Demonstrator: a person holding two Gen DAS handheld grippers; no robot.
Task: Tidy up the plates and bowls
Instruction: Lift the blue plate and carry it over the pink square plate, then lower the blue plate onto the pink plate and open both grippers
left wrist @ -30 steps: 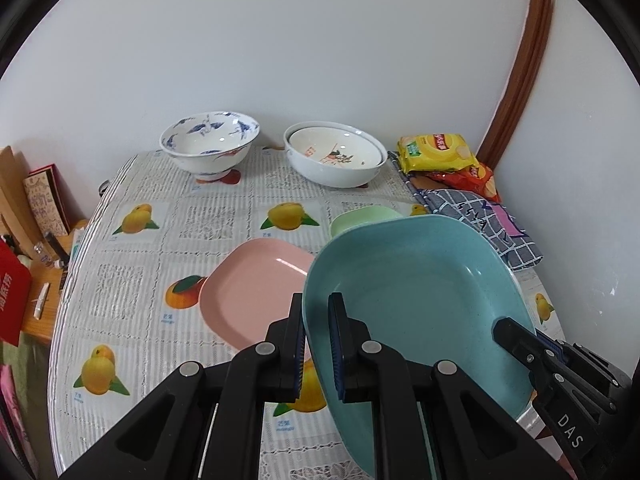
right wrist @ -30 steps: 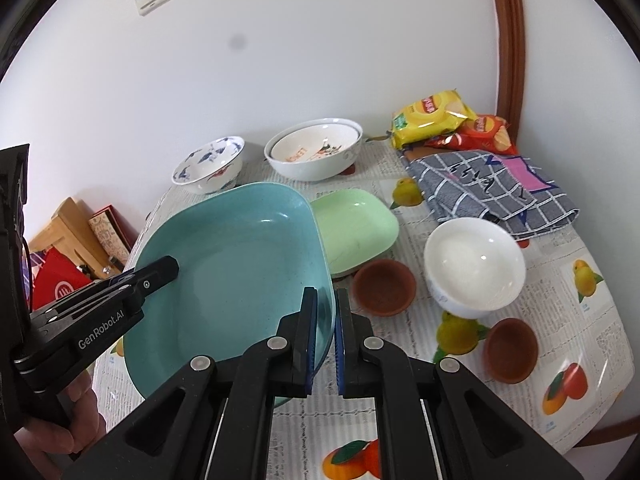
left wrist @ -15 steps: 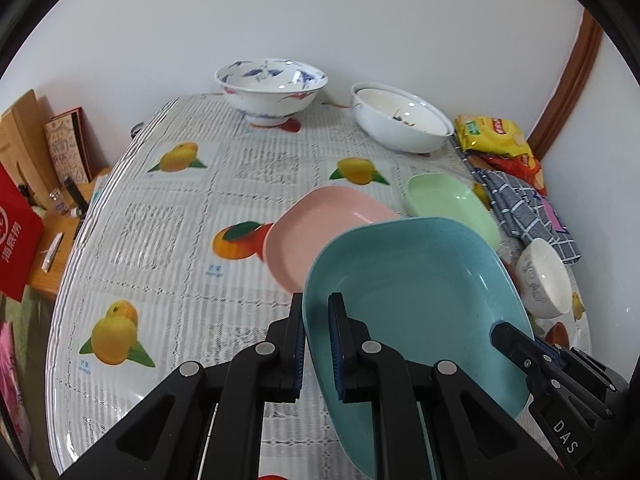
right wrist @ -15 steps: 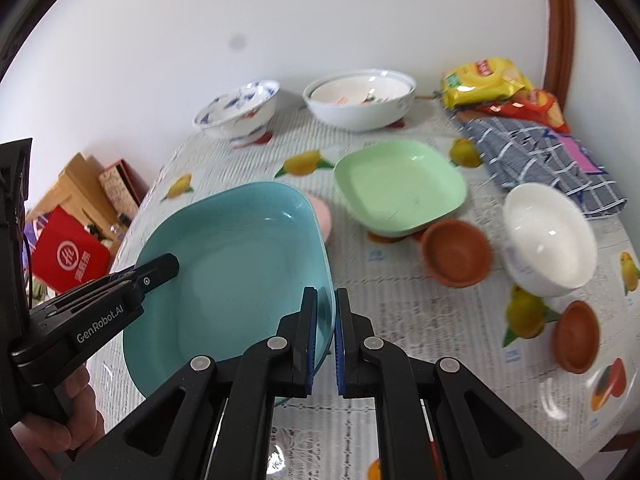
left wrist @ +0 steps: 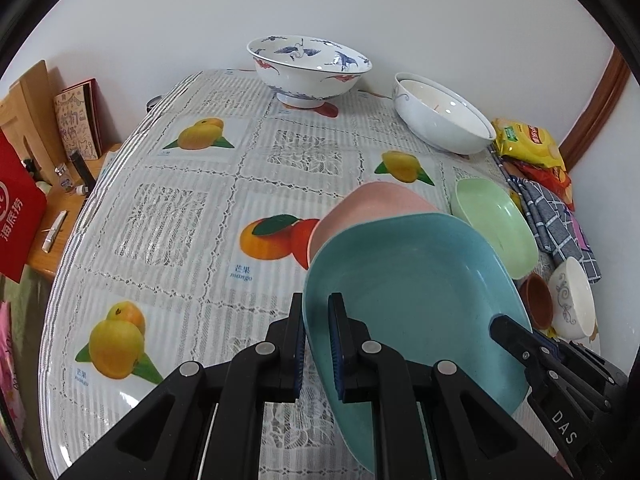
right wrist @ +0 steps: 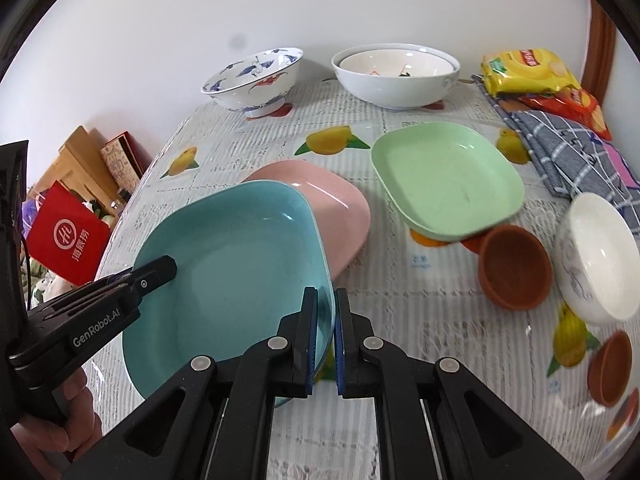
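Note:
Both grippers are shut on the rim of a teal plate, which also shows in the right wrist view. My left gripper grips its left edge and my right gripper grips its right edge. The plate hangs tilted above a pink plate and partly covers it; the pink plate's far edge shows in the left wrist view. A green plate lies to the right. Each gripper shows in the other's view, the left and the right.
A blue-patterned bowl and a wide white bowl stand at the back. A small white bowl and two brown cups sit at the right. Snack bags and a checked cloth lie far right.
Both grippers have carried the teal plate lower and leftward, so it now overlaps the pink plate. The table looks closer in both views.

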